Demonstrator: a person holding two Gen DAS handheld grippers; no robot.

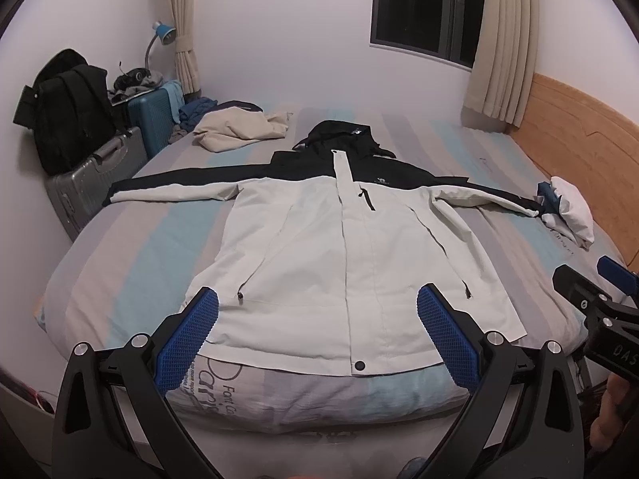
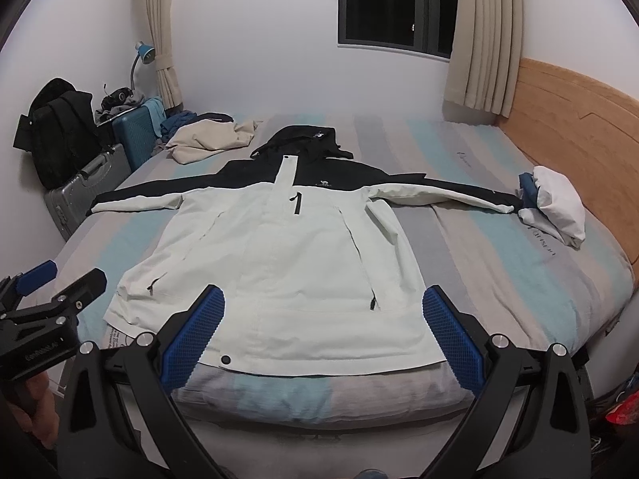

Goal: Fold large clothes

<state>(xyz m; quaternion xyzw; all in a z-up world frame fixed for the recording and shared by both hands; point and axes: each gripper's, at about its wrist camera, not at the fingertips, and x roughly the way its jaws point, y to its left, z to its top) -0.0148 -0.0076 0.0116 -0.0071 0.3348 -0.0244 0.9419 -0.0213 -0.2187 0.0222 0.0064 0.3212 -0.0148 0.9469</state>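
Suitcases (image 1: 96, 183), perhaps backpack (image 1: 68, 119), lamp (image 1: 164, 34)

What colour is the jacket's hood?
Black, like the jacket's shoulders; hood shows best in left wrist view.

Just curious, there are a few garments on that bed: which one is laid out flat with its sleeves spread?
The white-and-black jacket in the middle. The beige garment at the far left and the white one by the headboard lie crumpled.
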